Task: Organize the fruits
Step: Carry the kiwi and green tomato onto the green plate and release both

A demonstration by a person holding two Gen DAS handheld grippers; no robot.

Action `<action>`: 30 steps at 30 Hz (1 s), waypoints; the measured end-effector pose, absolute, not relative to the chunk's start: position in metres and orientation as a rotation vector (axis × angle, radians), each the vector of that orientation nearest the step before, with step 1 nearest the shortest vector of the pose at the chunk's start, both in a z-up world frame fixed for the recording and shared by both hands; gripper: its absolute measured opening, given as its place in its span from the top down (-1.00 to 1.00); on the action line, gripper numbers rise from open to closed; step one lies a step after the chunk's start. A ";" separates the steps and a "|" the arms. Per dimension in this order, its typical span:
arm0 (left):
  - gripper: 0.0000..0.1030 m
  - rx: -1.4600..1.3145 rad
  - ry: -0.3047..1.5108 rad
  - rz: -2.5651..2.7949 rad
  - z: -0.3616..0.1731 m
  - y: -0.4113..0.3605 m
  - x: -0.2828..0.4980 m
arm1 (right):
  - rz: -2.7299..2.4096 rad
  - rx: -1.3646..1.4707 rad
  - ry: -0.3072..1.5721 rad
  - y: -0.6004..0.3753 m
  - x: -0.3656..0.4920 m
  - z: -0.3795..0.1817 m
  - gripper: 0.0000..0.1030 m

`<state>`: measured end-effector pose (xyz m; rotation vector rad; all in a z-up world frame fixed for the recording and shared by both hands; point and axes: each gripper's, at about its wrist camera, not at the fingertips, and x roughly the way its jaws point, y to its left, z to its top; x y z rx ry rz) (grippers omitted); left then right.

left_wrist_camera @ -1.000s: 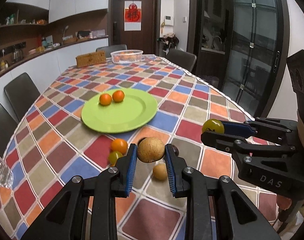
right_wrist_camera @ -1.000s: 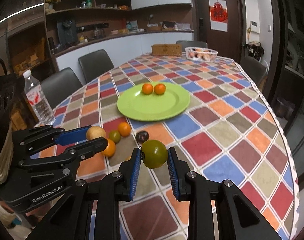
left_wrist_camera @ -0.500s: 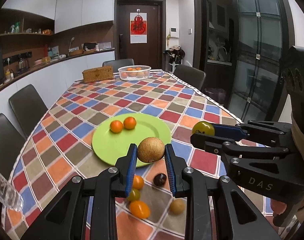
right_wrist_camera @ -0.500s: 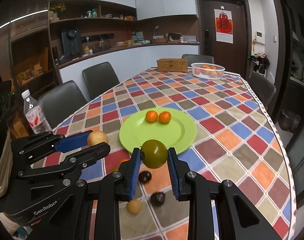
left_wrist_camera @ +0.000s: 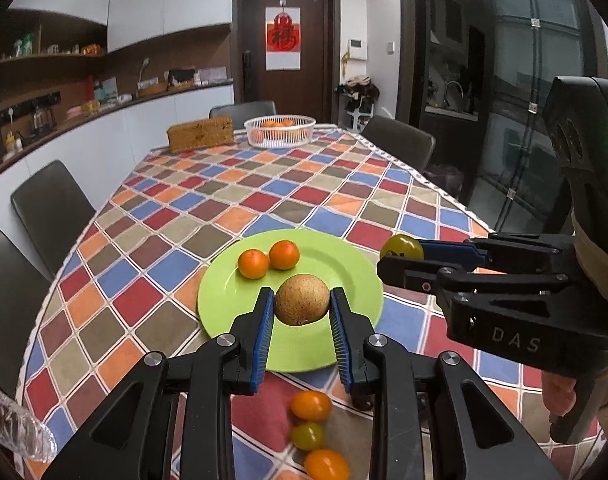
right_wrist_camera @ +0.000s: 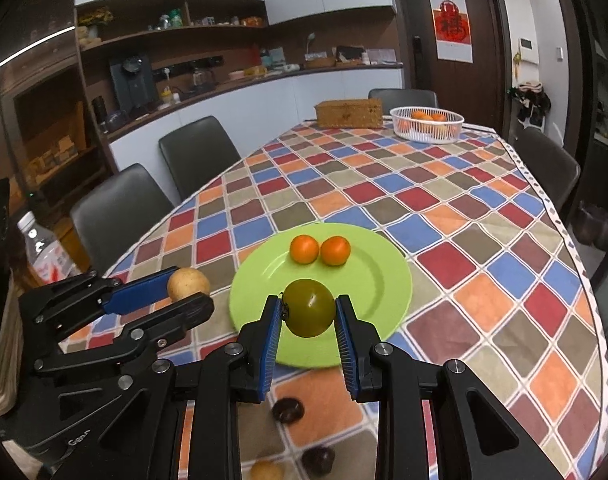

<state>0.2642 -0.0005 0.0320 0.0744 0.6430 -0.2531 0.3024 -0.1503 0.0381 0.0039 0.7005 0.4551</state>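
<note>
Left wrist view: nearest the camera, the left gripper (left_wrist_camera: 302,314) is clamped on a round, rough brown fruit (left_wrist_camera: 302,299), its blue pads pressing the fruit from both sides. Below it, at about six o'clock, three small orange and green tomatoes (left_wrist_camera: 311,405) lie loose on the checked cloth of the table (left_wrist_camera: 152,240). Directly under and beyond the brown fruit, toward twelve o'clock, lies the green plate (left_wrist_camera: 224,296), so this gripper appears to hang over the plate's near half. At three o'clock the right gripper (left_wrist_camera: 400,256) comes in from the side, closed on an olive-green tomato (left_wrist_camera: 402,246) that sits at the plate's right rim. In the right wrist view that tomato, too, hangs over the plate's near half, with bare plate around it. Farther on the plate, at eleven to twelve o'clock, two small oranges (left_wrist_camera: 268,260) sit side by side, touching. Both carried fruits seem ready to go straight down, and the bare near part looks the safest landing. Far beyond, a white basket (left_wrist_camera: 280,132) of oranges stands beside a brown box (left_wrist_camera: 200,134).
</note>
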 end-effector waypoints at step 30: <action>0.34 -0.058 0.929 -0.258 -0.022 0.029 0.371 | 0.403 0.010 0.928 -0.131 0.410 -0.017 0.41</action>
